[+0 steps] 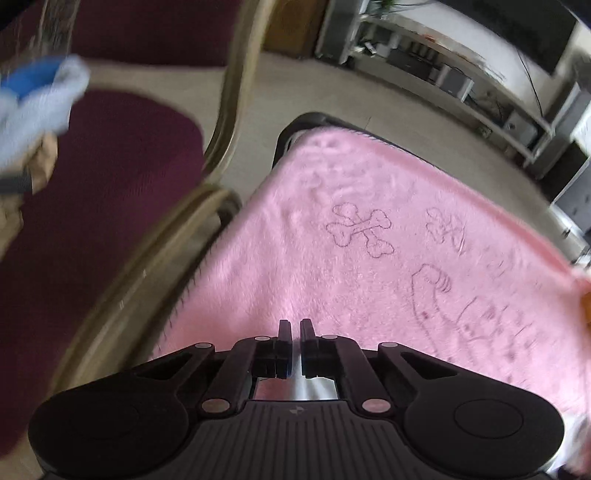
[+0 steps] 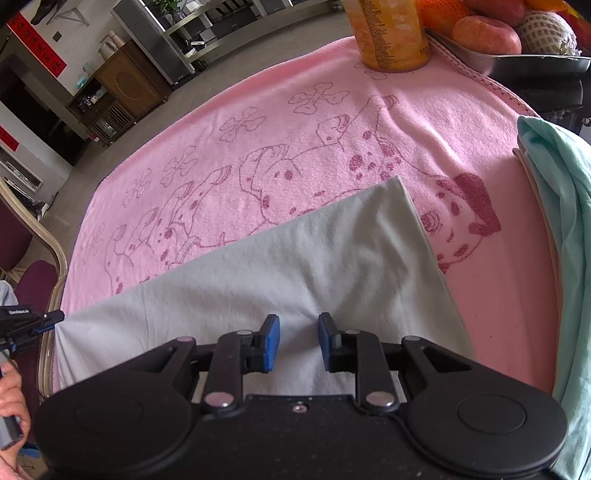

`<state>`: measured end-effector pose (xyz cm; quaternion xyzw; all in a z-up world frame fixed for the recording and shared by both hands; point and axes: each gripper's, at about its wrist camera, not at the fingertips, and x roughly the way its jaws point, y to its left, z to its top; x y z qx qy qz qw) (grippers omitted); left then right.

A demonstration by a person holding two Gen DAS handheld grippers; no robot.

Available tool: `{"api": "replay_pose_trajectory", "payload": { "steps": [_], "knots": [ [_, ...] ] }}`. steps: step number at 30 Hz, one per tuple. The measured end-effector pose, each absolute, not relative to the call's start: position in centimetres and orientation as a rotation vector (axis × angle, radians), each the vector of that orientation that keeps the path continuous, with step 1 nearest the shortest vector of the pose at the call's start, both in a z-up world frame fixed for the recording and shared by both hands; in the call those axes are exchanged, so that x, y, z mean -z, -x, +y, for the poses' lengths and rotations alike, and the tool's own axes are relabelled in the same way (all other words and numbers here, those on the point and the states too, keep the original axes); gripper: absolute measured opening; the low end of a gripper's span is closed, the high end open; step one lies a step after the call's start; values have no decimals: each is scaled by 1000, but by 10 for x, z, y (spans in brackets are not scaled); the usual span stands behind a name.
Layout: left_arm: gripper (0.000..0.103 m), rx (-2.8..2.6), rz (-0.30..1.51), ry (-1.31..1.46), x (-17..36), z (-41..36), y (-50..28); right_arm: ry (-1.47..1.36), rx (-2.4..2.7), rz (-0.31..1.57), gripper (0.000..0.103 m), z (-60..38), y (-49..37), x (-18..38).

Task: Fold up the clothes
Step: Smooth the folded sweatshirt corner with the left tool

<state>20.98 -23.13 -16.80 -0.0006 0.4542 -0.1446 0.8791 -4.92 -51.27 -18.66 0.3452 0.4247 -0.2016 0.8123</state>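
Note:
A pale grey-green garment (image 2: 295, 266) lies flat on the near part of a pink dog-print towel (image 2: 258, 147) that covers the table. My right gripper (image 2: 298, 338) is open just above the garment's near edge, blue pads apart, holding nothing. My left gripper (image 1: 295, 332) has its jaws almost together over the pink towel (image 1: 369, 240) near the table's left edge; nothing shows between them. It also shows in the right wrist view (image 2: 44, 319) at the garment's left corner. The garment does not show in the left wrist view.
A stack of folded clothes, mint green on top (image 2: 561, 221), sits at the right. A yellow jar (image 2: 391, 33) and a metal fruit tray (image 2: 535, 61) stand at the far edge. A maroon chair (image 1: 110, 184) holding blue cloth (image 1: 40, 107) stands left of the table.

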Motion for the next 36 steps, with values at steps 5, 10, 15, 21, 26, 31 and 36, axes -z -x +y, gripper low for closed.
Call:
{"api": "replay_pose_trajectory", "payload": {
  "steps": [5,10,15,21,26,31,36],
  "knots": [
    [18,271,901,-34,155,-215,-194,-750,442,895,27,-516,53,183],
    [21,322,937,-46,141,-185,-153,-817,471,780,27,-522,88,158],
    [22,386,987,-95,143,-150,-97,-933,419,639,30,-513,154,136],
    [21,413,1111,-95,163,-124,-62,-932,435,649,30,-493,205,140],
    [15,410,1167,-53,172,-116,-52,-925,505,633,33,-500,215,147],
    [15,400,1187,-86,178,-124,-46,-1022,572,614,35,-515,224,160],
    [13,413,1192,-125,184,-132,-44,-1044,594,599,39,-521,229,164]
  ]
}}
